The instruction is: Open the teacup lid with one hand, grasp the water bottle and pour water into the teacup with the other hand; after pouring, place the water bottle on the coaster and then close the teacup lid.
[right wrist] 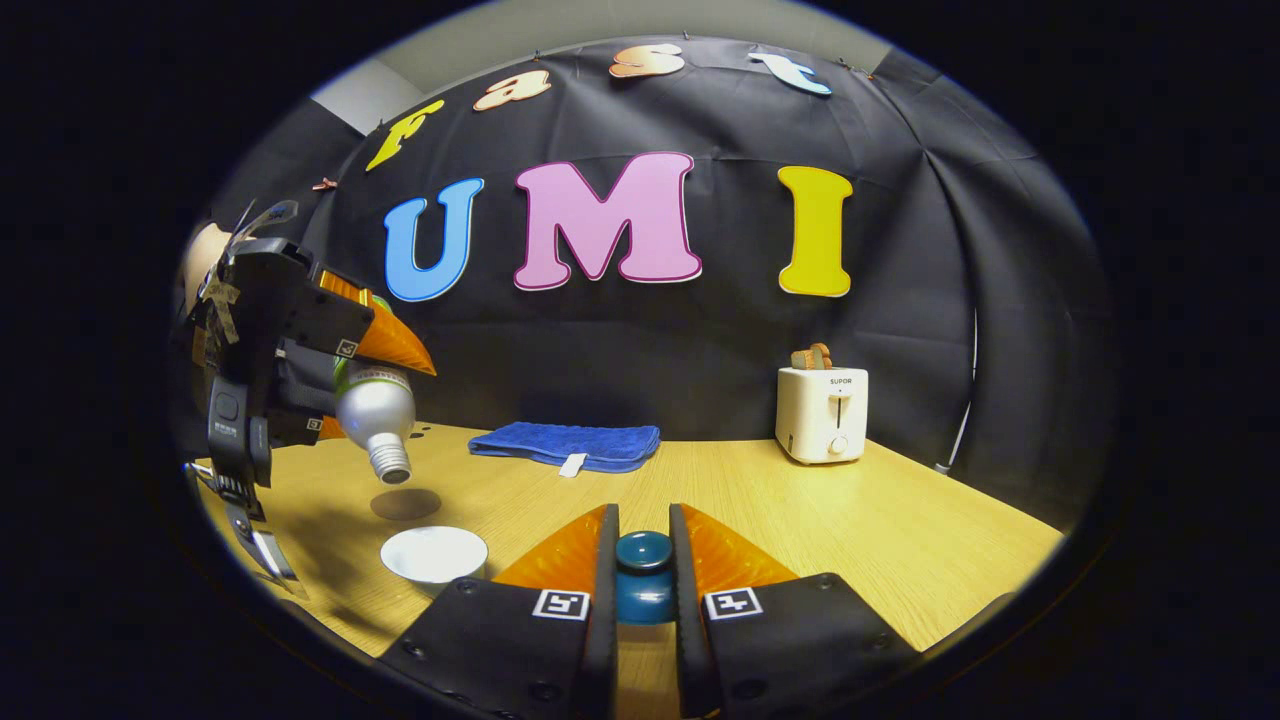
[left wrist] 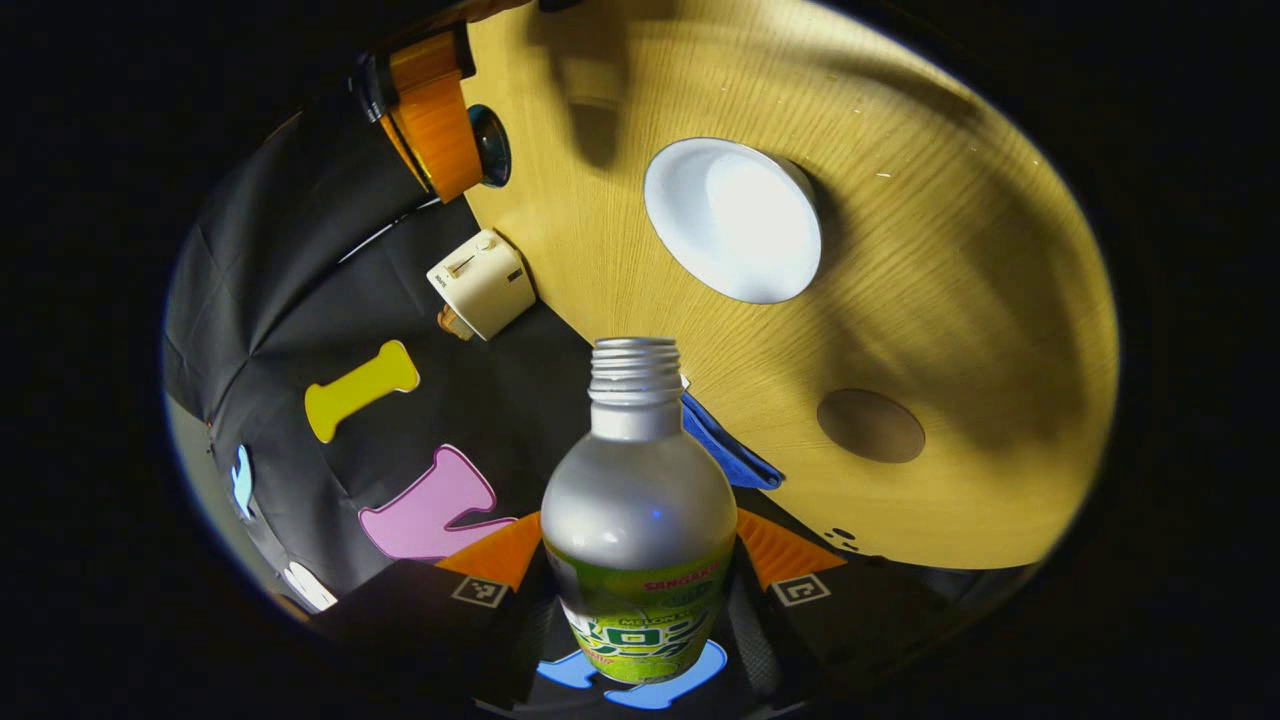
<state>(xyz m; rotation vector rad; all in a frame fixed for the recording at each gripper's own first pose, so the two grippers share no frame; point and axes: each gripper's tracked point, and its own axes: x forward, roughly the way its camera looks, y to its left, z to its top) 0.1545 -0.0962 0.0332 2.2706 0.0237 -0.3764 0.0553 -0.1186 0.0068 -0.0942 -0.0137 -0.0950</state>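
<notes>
My left gripper is shut on the water bottle, a silver bottle with a green label and no cap. The right gripper view has that bottle tilted mouth-down, held by the left gripper above the table. Below it stands the white teacup, uncovered; the left gripper view looks into the cup. No water stream shows. The round brown coaster lies beside the cup, bare. My right gripper is shut on the dark blue lid knob, held off the cup.
A folded blue towel lies at the back of the wooden table. A white toaster with bread in it stands at the back right. The right gripper hangs beyond the cup in the left gripper view.
</notes>
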